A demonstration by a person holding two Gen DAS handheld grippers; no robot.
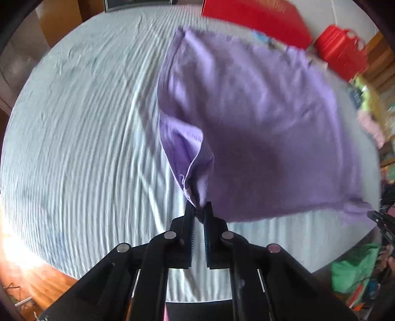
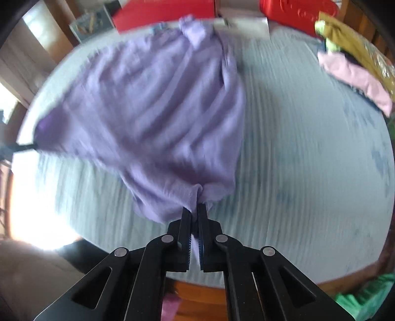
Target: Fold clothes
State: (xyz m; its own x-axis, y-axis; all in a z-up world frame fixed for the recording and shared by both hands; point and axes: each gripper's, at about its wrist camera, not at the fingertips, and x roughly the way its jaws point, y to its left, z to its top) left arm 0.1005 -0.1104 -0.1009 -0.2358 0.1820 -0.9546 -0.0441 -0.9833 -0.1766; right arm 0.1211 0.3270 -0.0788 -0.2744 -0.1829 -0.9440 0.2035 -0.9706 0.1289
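Observation:
A lilac garment [image 1: 259,118] hangs stretched above a pale blue striped bed sheet [image 1: 86,138]. My left gripper [image 1: 198,208] is shut on one bunched corner of it. My right gripper [image 2: 194,210] is shut on another corner of the same garment [image 2: 158,118]. In the left wrist view the right gripper [image 1: 381,222] shows at the far right edge, holding the cloth's other corner. In the right wrist view the left gripper [image 2: 22,147] shows at the far left edge. The cloth's far end trails down onto the sheet [image 2: 308,148].
A red box [image 1: 256,17] and a red container [image 1: 343,51] stand beyond the bed. Pink [image 2: 355,76] and mustard [image 2: 353,42] clothes lie at the bed's far right. A green bag [image 1: 353,269] sits by the bed edge over wooden floor [image 1: 42,279].

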